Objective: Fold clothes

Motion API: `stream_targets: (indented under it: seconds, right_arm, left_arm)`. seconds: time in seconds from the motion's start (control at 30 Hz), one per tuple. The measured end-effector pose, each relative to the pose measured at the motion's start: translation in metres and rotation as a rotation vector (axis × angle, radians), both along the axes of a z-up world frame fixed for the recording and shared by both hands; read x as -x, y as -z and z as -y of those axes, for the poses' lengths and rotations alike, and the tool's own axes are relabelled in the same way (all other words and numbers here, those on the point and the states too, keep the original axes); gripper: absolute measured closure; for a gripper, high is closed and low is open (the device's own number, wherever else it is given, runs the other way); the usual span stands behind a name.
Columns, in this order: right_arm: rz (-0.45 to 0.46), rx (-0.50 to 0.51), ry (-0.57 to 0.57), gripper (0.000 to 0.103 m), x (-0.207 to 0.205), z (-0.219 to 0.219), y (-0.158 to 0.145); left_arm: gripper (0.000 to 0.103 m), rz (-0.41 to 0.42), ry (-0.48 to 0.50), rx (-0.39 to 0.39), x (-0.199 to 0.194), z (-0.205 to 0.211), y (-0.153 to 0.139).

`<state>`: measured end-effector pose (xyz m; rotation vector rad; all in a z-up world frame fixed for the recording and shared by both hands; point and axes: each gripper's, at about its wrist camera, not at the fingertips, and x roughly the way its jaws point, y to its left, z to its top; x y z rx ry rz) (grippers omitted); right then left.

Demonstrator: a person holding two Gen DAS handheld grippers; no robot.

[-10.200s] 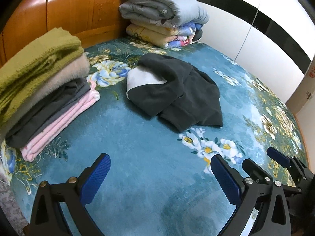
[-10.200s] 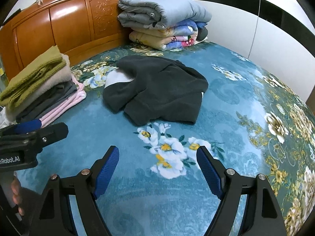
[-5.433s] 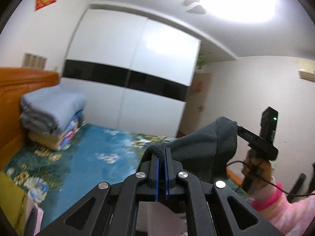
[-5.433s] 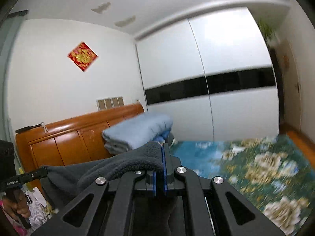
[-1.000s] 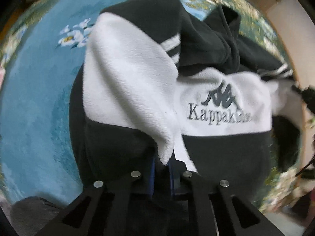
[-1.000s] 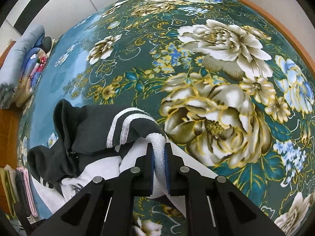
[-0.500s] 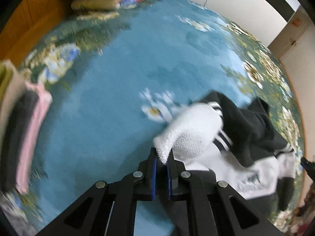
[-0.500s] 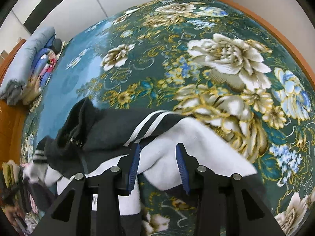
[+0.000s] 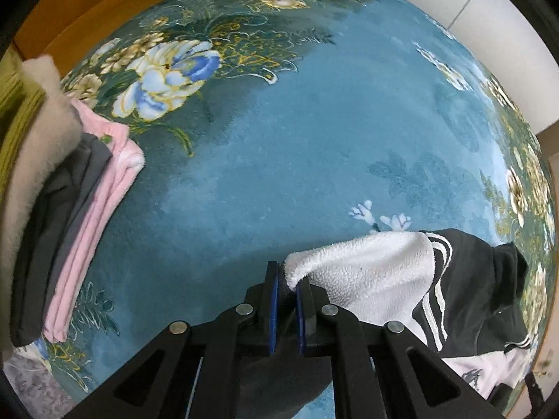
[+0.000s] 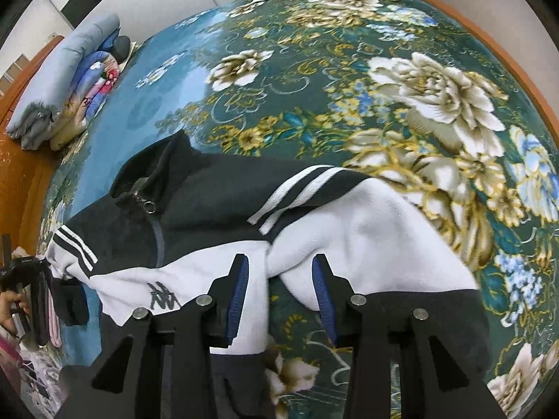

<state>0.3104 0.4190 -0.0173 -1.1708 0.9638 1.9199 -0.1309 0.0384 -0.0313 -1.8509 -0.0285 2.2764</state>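
A black and white fleece zip top lies spread on the floral blue bedspread, collar away from me, logo near its chest. My left gripper is shut on the white fleece sleeve and holds it out to the left over the bed. My right gripper is open, its jaws on either side of a fold of the other white sleeve, not pinching it. The left gripper also shows at the left edge of the right wrist view.
A stack of folded clothes in green, beige, grey and pink lies at the left. Folded quilts sit by the wooden headboard. The bed's wooden edge runs at the right. White wardrobe doors stand behind.
My right gripper has let go of the white sleeve and opened. My left gripper has pulled its sleeve out to the left, and the top now lies spread flatter on the bed.
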Motion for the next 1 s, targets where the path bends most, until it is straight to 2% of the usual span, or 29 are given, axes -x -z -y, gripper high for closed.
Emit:
stream_targets:
  seconds: [0.17,0.2,0.33,0.47,0.57,0.7,0.9,0.93,0.97,1.0]
  right_arm:
    - [-0.025,0.01,-0.095,0.064,0.044,0.006,0.005]
    - [-0.031,0.005,-0.128,0.064,0.058,0.006,0.005]
    - [-0.054,-0.022,-0.275,0.064,0.113,0.01,-0.002]
    - [-0.05,-0.043,-0.476,0.064,0.177,0.021,-0.003]
    - [-0.009,-0.072,-0.632,0.064,0.221,0.031,0.005]
    - [0.106,-0.072,-0.756,0.058,0.269,0.036,0.033]
    - [0.222,-0.044,-0.837,0.059,0.299,0.043,0.067]
    - [0.23,-0.033,-0.841,0.067,0.299,0.043,0.07]
    - [0.233,-0.028,-0.844,0.082,0.299,0.042,0.071]
    - [0.231,-0.028,-0.848,0.089,0.298,0.042,0.07]
  left_arm:
    - [0.09,0.005,0.059,-0.049,-0.006,-0.012,-0.006]
    - [0.088,0.005,0.07,-0.053,-0.008,-0.013,-0.009]
    - [0.062,-0.036,0.068,-0.098,-0.015,-0.006,-0.032]
    - [0.056,-0.082,0.009,-0.228,-0.031,0.016,-0.059]
    - [0.053,-0.107,-0.023,-0.306,-0.053,0.033,-0.069]
    - [0.052,-0.099,-0.055,-0.365,-0.082,0.049,-0.068]
    - [0.051,-0.065,-0.066,-0.336,-0.102,0.061,-0.051]
    - [0.051,-0.06,-0.069,-0.33,-0.105,0.063,-0.047]
    - [0.051,-0.051,-0.076,-0.329,-0.106,0.065,-0.043]
    - [0.051,-0.041,-0.086,-0.33,-0.107,0.068,-0.039]
